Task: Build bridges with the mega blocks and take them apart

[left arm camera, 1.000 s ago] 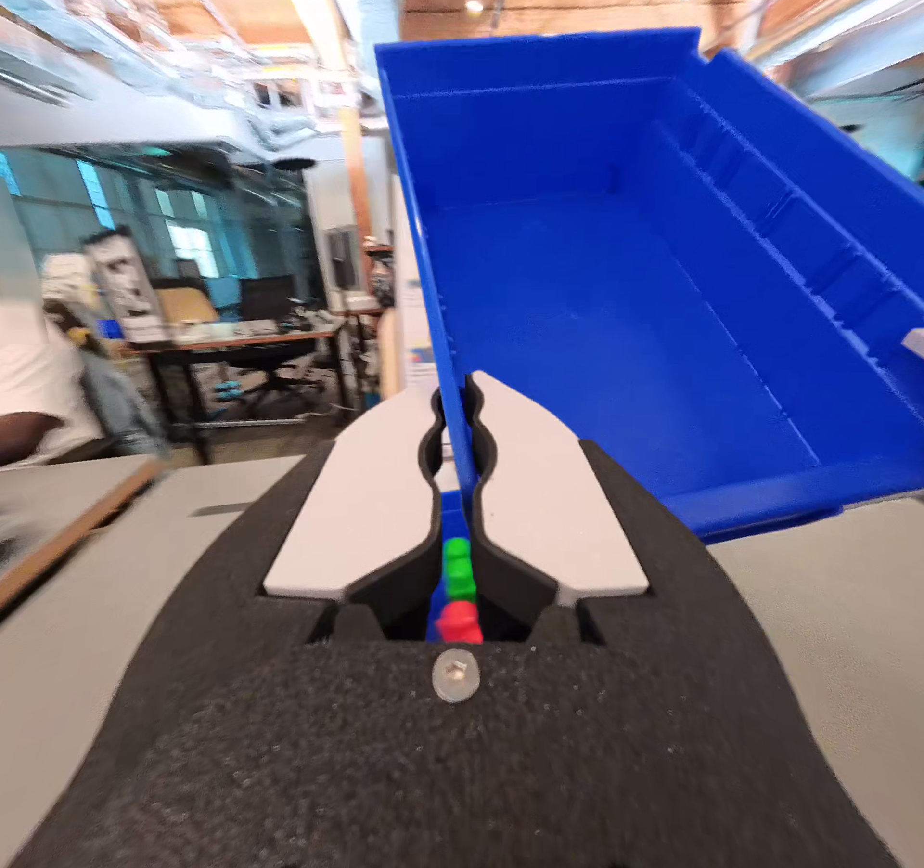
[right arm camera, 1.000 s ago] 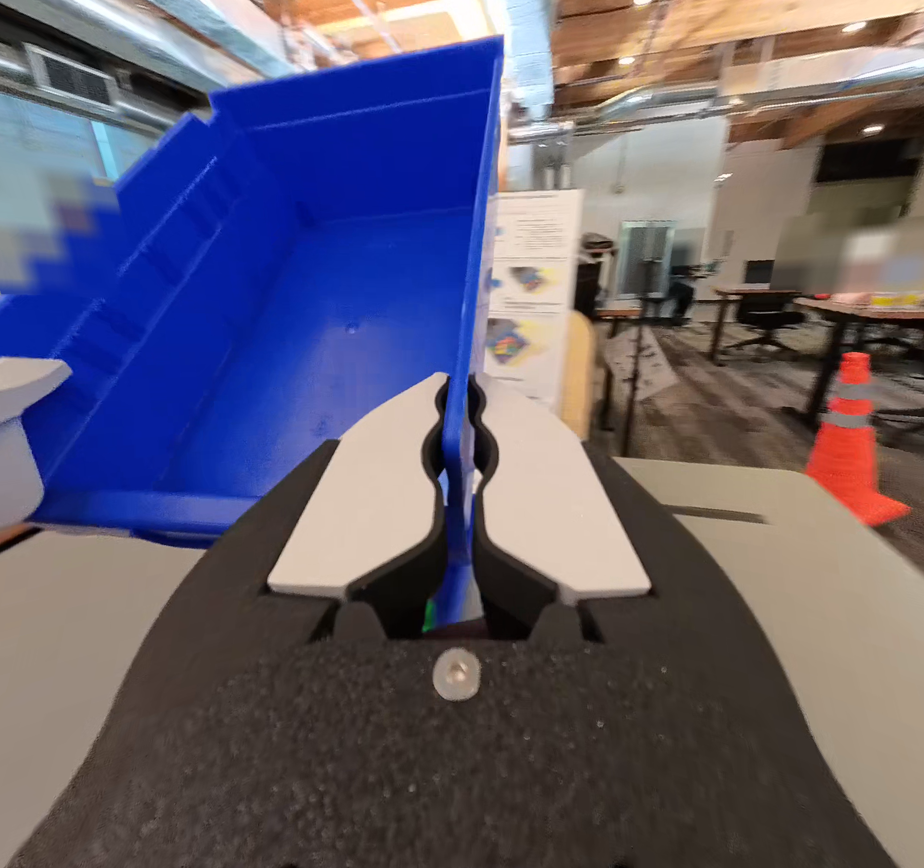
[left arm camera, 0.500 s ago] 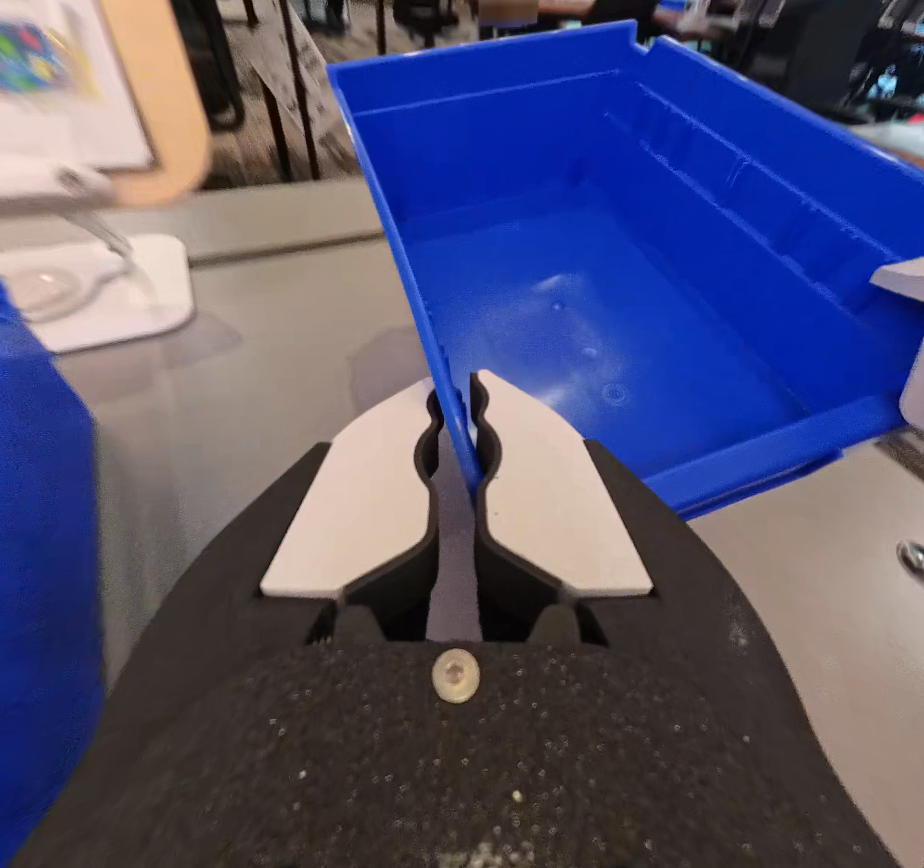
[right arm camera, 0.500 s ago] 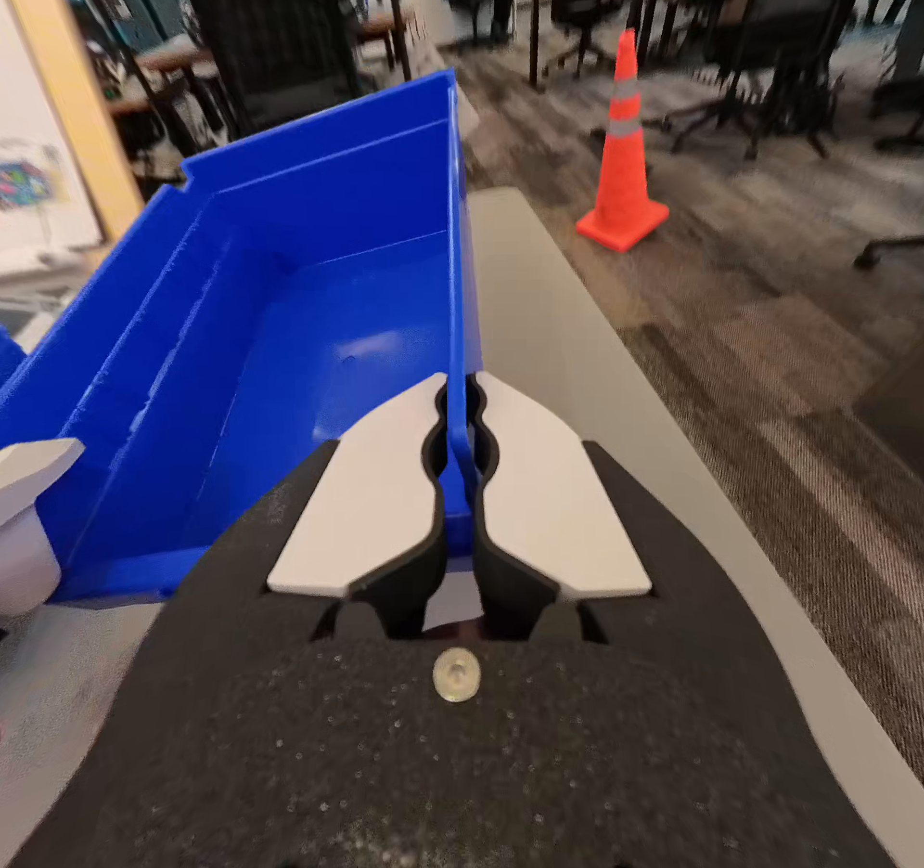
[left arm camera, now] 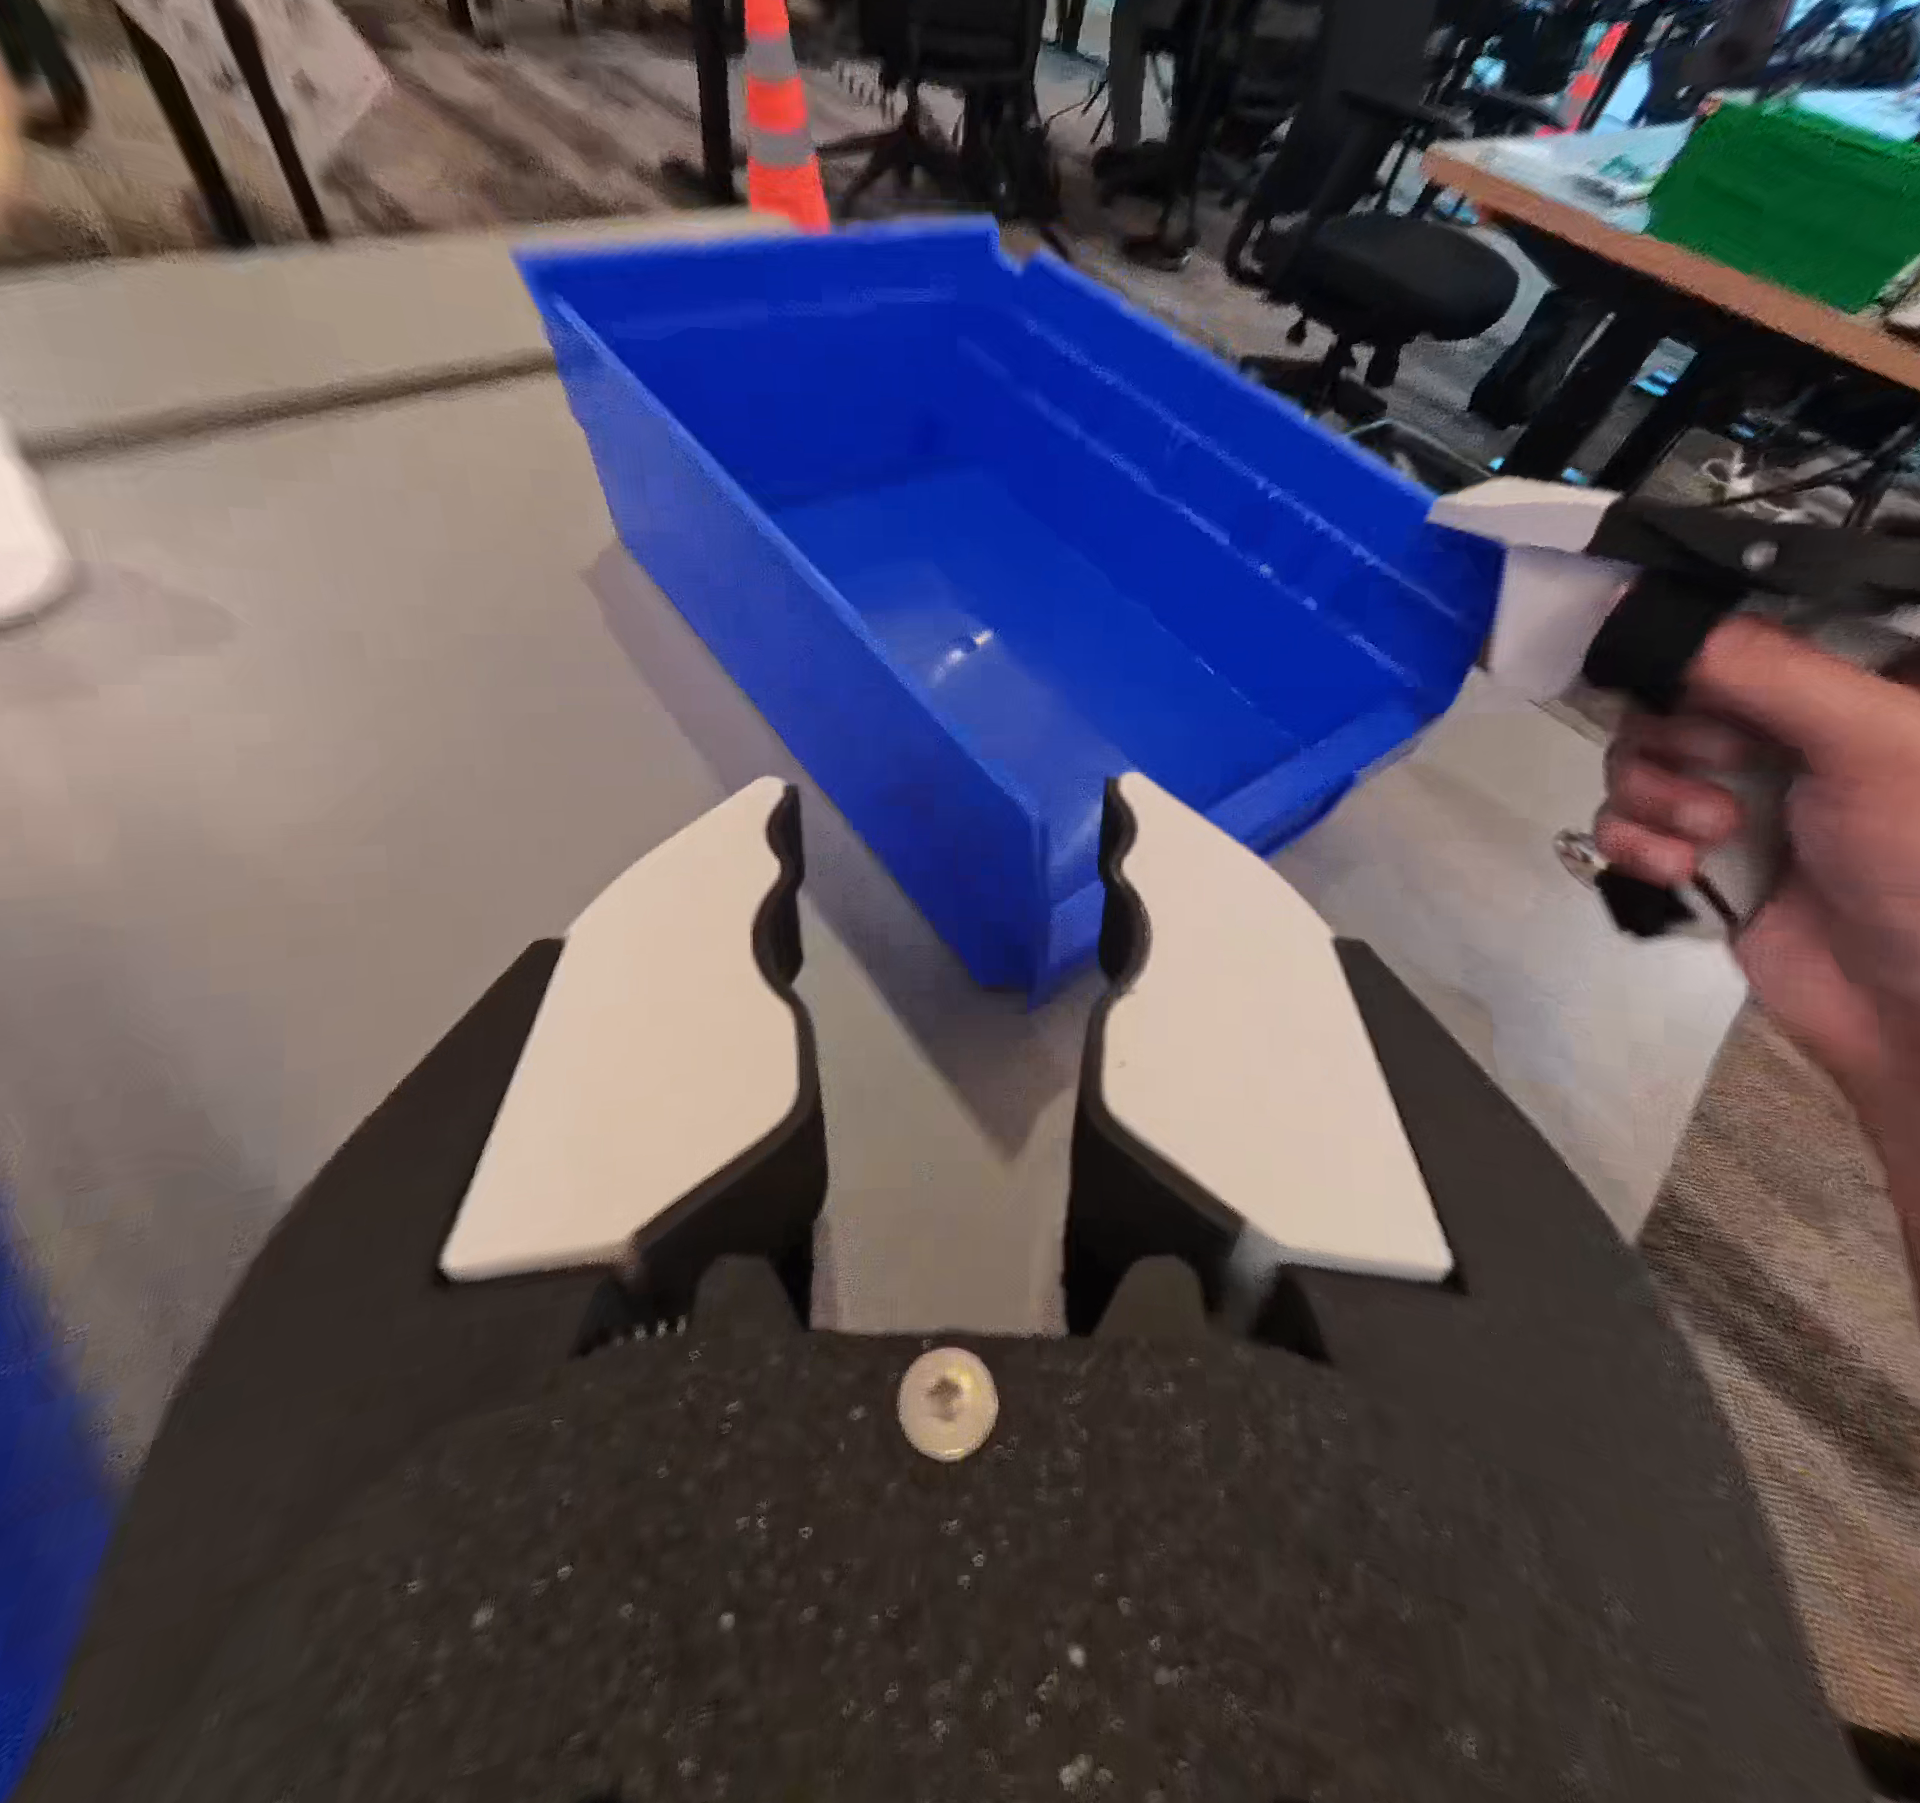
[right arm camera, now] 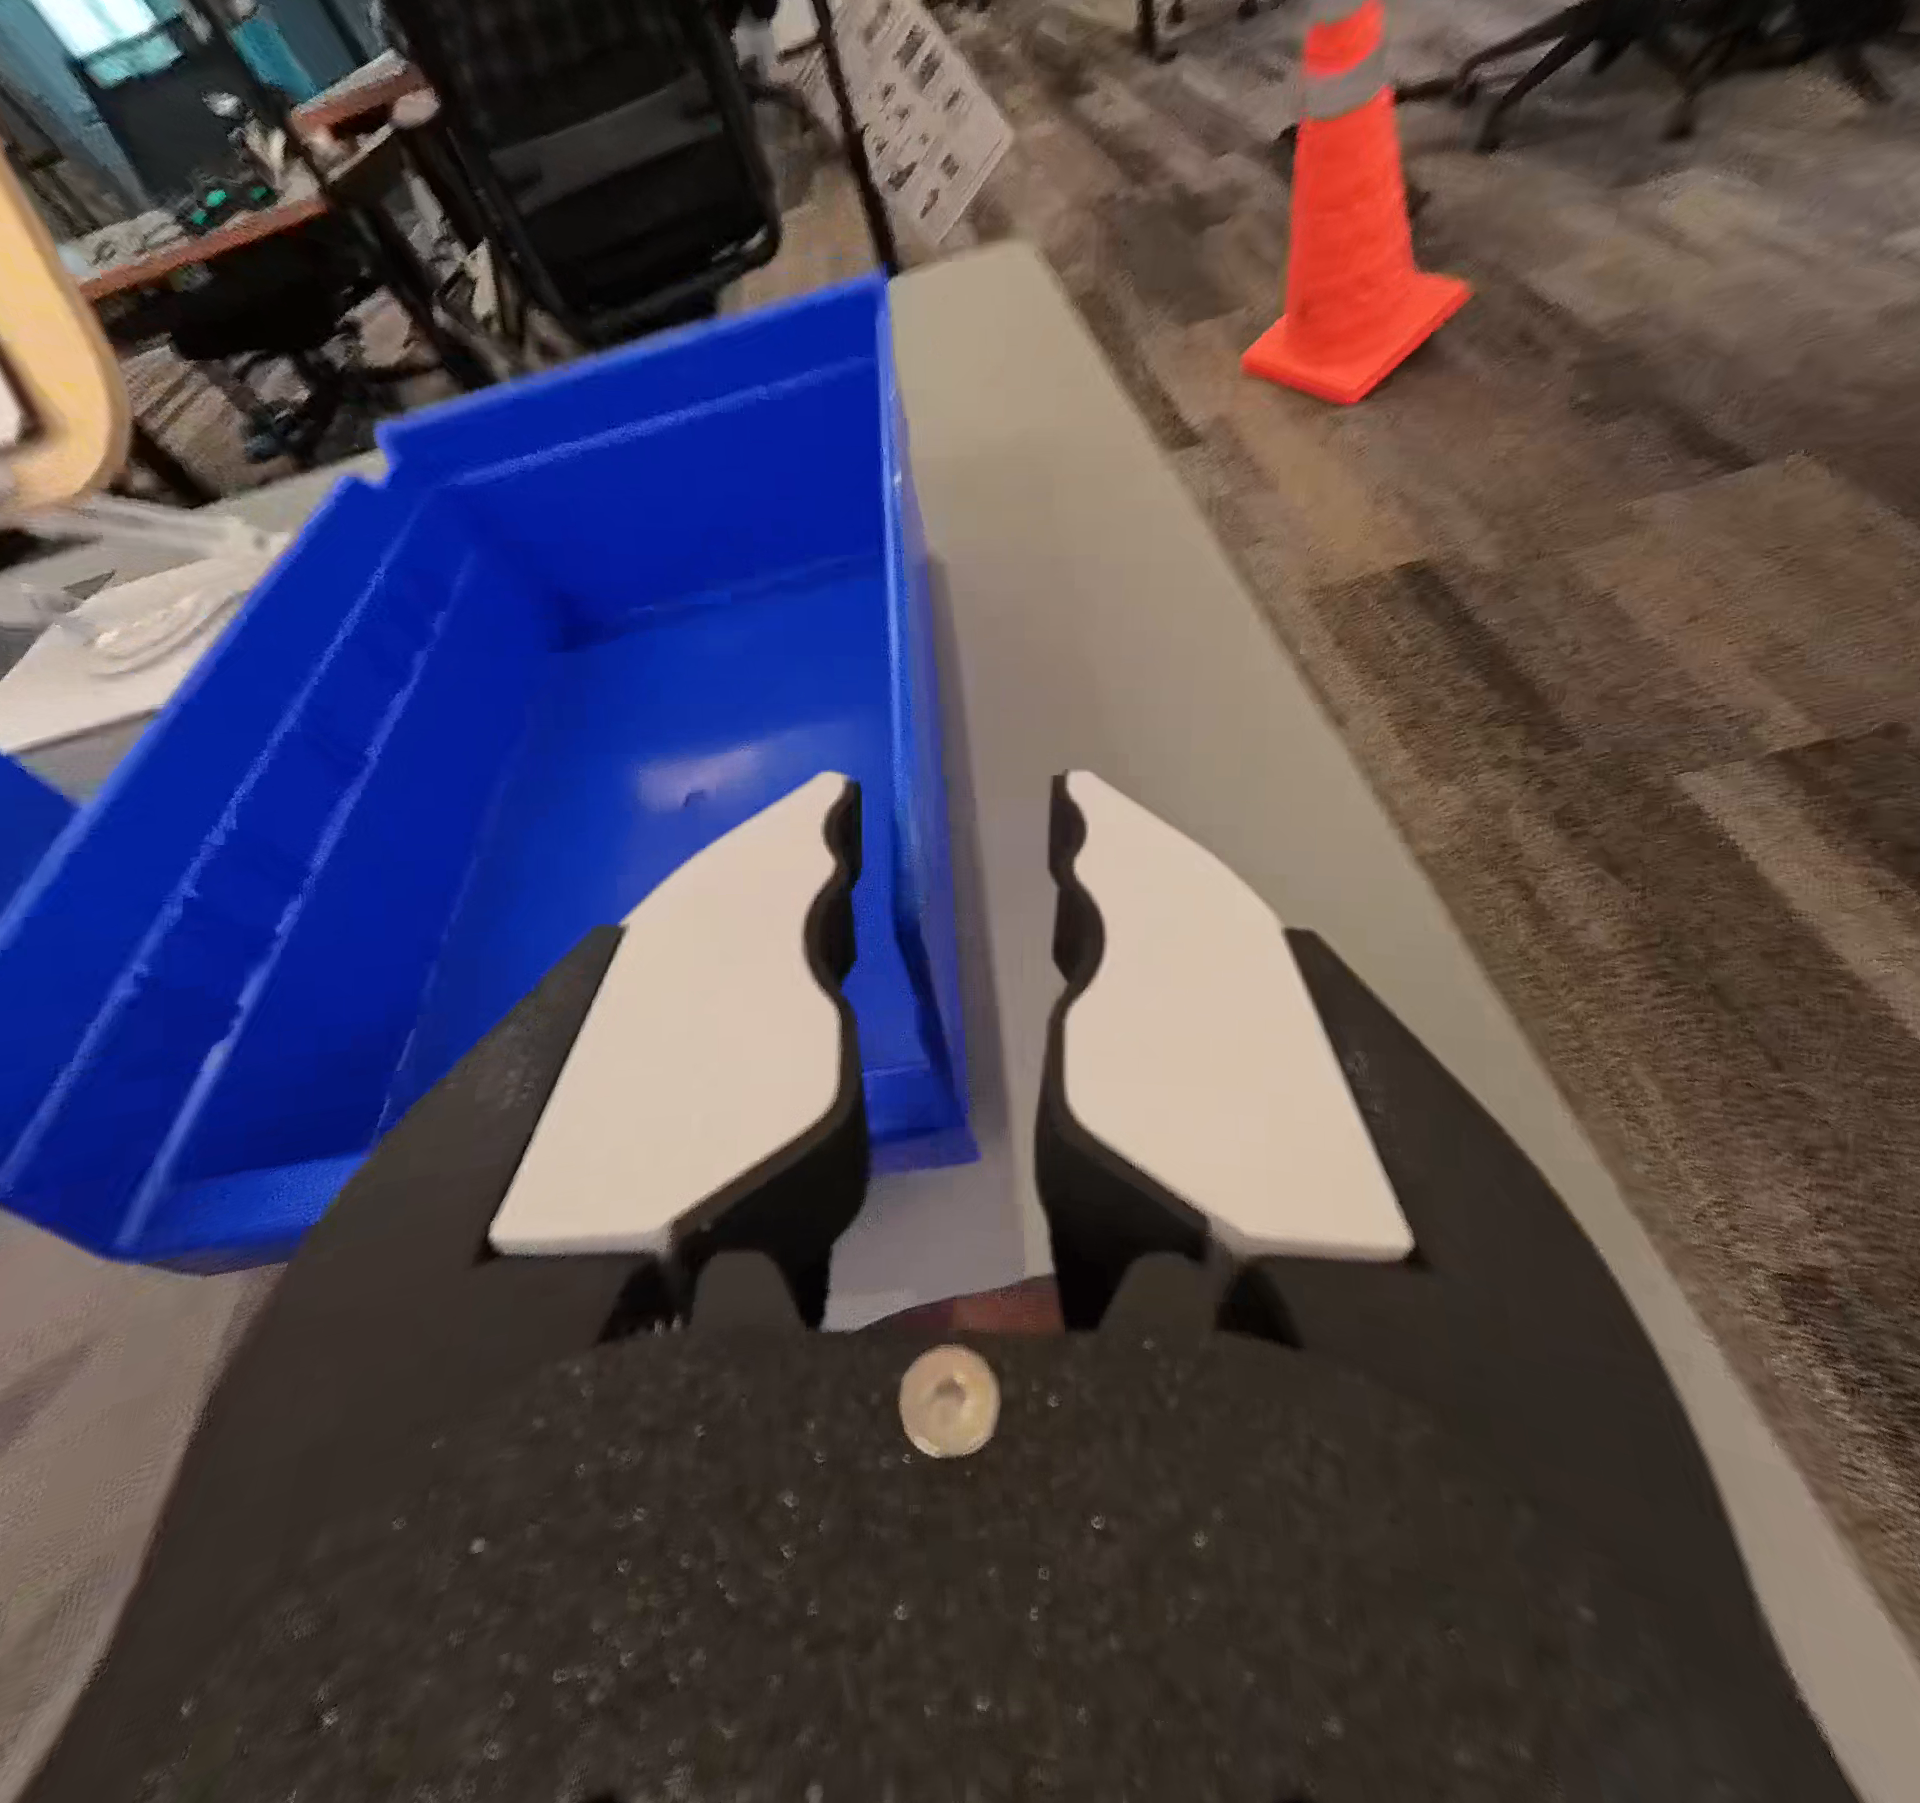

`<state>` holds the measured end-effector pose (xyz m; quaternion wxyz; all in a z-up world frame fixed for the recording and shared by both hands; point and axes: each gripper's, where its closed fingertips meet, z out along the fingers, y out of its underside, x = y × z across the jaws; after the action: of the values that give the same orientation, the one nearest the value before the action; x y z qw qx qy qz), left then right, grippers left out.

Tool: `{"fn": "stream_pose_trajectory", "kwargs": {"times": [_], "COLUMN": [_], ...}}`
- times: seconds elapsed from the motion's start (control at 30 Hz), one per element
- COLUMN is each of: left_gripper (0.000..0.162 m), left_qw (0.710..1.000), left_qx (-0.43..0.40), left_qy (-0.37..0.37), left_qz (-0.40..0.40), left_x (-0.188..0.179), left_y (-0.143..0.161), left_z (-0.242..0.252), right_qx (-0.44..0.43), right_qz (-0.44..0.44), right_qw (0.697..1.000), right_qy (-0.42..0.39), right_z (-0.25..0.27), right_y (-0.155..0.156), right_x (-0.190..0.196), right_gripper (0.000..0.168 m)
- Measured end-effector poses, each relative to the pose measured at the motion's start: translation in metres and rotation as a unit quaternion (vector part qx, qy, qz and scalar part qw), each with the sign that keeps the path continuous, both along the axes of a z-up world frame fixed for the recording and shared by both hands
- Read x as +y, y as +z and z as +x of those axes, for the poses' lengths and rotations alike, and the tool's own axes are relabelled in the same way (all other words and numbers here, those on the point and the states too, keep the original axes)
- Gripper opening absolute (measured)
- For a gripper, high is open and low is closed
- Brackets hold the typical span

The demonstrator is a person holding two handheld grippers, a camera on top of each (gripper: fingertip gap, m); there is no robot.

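One blue bin point(left arm camera: 935, 610) sits empty on the grey worktop point(left arm camera: 312, 714); no blocks are visible. Two hand-held grippers, left point(left arm camera: 948, 880) and right point(right arm camera: 954, 880), flank its near corners, jaws apart, gripping nothing. One orange cone point(right arm camera: 1345, 195) stands on the floor.

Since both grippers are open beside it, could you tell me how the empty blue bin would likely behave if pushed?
The blue bin looks empty, so probably light. On the smooth grey table it would likely slide, not tip, given its low, wide shape.
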<state>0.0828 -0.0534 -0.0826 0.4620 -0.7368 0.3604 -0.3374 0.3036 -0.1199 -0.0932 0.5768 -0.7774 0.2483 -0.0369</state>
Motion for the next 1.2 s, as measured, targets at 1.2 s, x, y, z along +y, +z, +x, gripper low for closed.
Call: {"fn": "stream_pose_trajectory", "kwargs": {"times": [1.2], "left_gripper": [0.001], "left_qw": [0.934], "left_qx": [0.068], "left_qy": [0.344], "left_qz": [0.061], "left_x": [0.136], "left_y": [0.003], "left_z": [-0.488], "right_qx": [-0.077], "right_qz": [0.04], "right_qw": [0.979], "right_qy": [0.184], "right_z": [-0.529], "right_y": [0.02], "right_x": [0.163], "right_gripper": [0.004]}}
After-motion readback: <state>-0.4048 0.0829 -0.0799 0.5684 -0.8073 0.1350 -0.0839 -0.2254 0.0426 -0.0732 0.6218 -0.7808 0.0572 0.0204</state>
